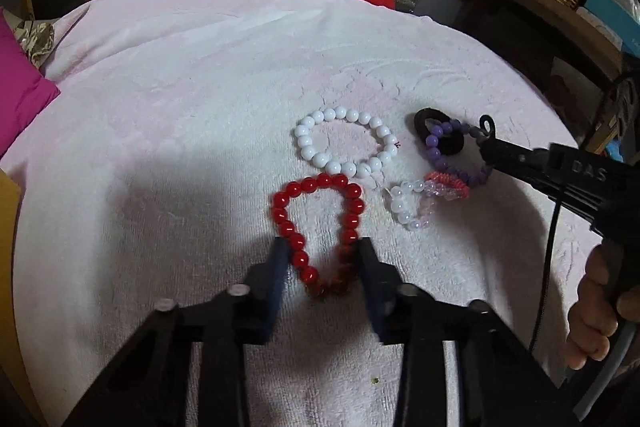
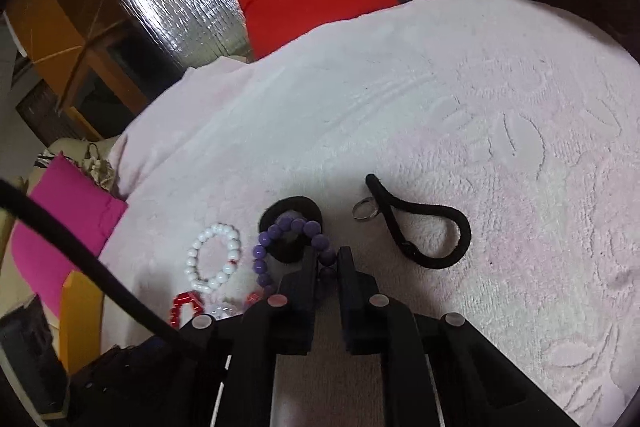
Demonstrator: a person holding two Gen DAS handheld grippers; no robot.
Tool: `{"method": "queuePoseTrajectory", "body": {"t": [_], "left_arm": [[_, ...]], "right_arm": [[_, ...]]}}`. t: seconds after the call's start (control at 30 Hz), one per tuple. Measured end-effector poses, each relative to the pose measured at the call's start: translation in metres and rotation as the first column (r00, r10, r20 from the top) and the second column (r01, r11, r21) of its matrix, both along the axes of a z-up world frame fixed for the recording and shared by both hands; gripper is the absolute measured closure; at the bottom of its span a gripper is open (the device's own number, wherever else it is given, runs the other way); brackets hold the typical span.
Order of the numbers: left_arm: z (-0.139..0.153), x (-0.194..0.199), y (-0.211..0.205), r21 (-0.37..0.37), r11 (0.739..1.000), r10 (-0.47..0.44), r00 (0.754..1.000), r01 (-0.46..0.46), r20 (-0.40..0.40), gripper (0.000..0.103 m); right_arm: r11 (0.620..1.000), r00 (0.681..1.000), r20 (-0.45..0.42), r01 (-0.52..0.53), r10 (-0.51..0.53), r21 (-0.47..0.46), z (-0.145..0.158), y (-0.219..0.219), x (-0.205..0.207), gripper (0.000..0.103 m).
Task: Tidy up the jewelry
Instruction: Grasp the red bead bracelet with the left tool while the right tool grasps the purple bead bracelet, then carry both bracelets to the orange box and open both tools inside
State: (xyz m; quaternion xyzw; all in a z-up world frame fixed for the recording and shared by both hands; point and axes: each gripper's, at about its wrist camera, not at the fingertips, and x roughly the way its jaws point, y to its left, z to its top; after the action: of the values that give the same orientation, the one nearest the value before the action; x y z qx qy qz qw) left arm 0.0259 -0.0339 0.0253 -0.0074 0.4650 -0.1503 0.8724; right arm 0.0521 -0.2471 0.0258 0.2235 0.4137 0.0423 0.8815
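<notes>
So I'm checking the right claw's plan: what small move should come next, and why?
Probably lift the purple bead bracelet slightly: the right claw is pinched on its beads, but it overlaps the black hair tie.

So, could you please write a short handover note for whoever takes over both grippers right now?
Left gripper: open, fingers either side of the near end of the red bead bracelet, not closed on it.
Right gripper: fingers straddling the purple bead bracelet; grip cannot be confirmed.
On the pink towel: white bead bracelet, small white-and-clear bracelet, black hair tie, small ring, black scrunchie under the purple beads.
Done: nothing visibly sorted.
Left: separate the overlapping pieces and arrange them all.
</notes>
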Motion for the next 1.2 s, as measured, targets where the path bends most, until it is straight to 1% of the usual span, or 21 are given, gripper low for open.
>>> {"method": "queuePoseTrajectory", "body": {"t": [0.03, 0.1, 0.17, 0.47, 0.7, 0.93, 1.1, 1.2], "left_arm": [[0.001, 0.001, 0.002, -0.006, 1.000, 0.000, 1.000, 0.000, -0.001, 0.081], [0.003, 0.000, 0.002, -0.010, 1.000, 0.000, 1.000, 0.000, 0.003, 0.084], [0.005, -0.001, 0.002, -0.004, 1.000, -0.001, 1.000, 0.001, 0.008, 0.093], [0.035, -0.024, 0.010, -0.015, 1.000, -0.026, 0.996, 0.027, 0.090, 0.093], [0.051, -0.042, 0.019, -0.023, 0.999, -0.046, 0.992, 0.050, 0.121, 0.093], [0.066, -0.059, 0.034, -0.041, 0.998, -0.030, 0.991, 0.036, 0.134, 0.093], [0.078, -0.076, 0.047, -0.045, 0.999, -0.009, 0.986, 0.016, 0.165, 0.093], [0.087, -0.090, 0.060, -0.042, 0.999, 0.021, 0.982, -0.014, 0.186, 0.093]], "right_arm": [[1.000, 1.000, 0.004, -0.001, 0.001, 0.004, 0.002, -0.001, -0.003, 0.092], [1.000, 1.000, 0.009, -0.006, 0.006, 0.014, 0.006, -0.004, -0.008, 0.093], [0.999, 1.000, 0.009, -0.008, 0.007, 0.036, 0.009, -0.009, -0.014, 0.093], [0.982, 1.000, 0.021, -0.010, 0.006, 0.190, 0.024, -0.033, -0.040, 0.093], [0.973, 0.998, 0.054, -0.040, 0.028, 0.228, 0.042, -0.032, -0.057, 0.092], [0.964, 0.992, 0.090, -0.104, 0.084, 0.244, 0.058, -0.007, -0.064, 0.092], [0.957, 0.986, 0.098, -0.156, 0.135, 0.244, 0.064, 0.020, -0.066, 0.092], [0.951, 0.980, 0.106, -0.190, 0.169, 0.243, 0.067, 0.038, -0.067, 0.092]]}}
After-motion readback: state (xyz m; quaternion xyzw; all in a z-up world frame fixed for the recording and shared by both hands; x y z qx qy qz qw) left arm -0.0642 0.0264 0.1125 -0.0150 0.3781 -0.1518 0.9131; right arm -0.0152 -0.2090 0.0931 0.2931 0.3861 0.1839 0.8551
